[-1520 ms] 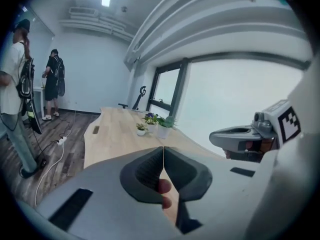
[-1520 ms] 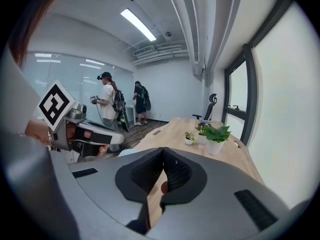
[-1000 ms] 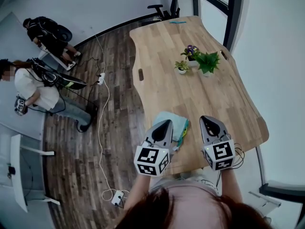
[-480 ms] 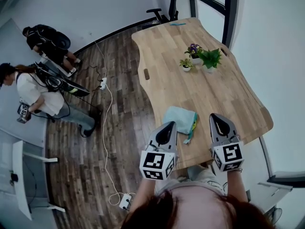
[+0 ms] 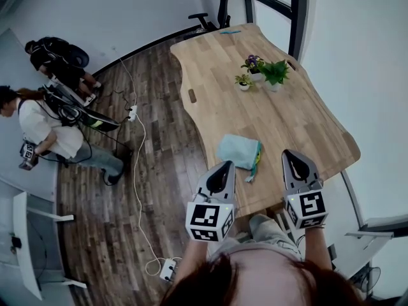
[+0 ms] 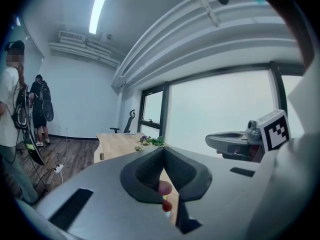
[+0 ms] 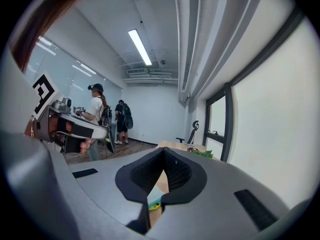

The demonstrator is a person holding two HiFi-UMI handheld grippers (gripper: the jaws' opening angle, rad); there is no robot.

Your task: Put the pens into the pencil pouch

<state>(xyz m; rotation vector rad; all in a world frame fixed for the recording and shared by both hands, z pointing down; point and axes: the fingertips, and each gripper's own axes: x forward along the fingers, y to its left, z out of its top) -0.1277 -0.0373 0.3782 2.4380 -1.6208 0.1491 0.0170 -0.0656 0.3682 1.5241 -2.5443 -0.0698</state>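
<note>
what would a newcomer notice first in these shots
The left gripper and right gripper, both grey and shut, are held out at the near edge of a long wooden table. Just beyond them on the table lies a light blue pouch, with small potted plants toward the far end.

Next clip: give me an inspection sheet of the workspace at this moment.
Surface: wooden table, mostly bare.
Job's things: teal pouch lies flat near the front edge; pens seemingly at its right side, too small to count.
Clutter: three small plants; a teal item at the far end.
Grippers: left gripper and right gripper shut, empty, apart from the pouch.
Cables: white cord and power strips on the floor.
Surroundings: two people at left; chair beyond the table.
</note>
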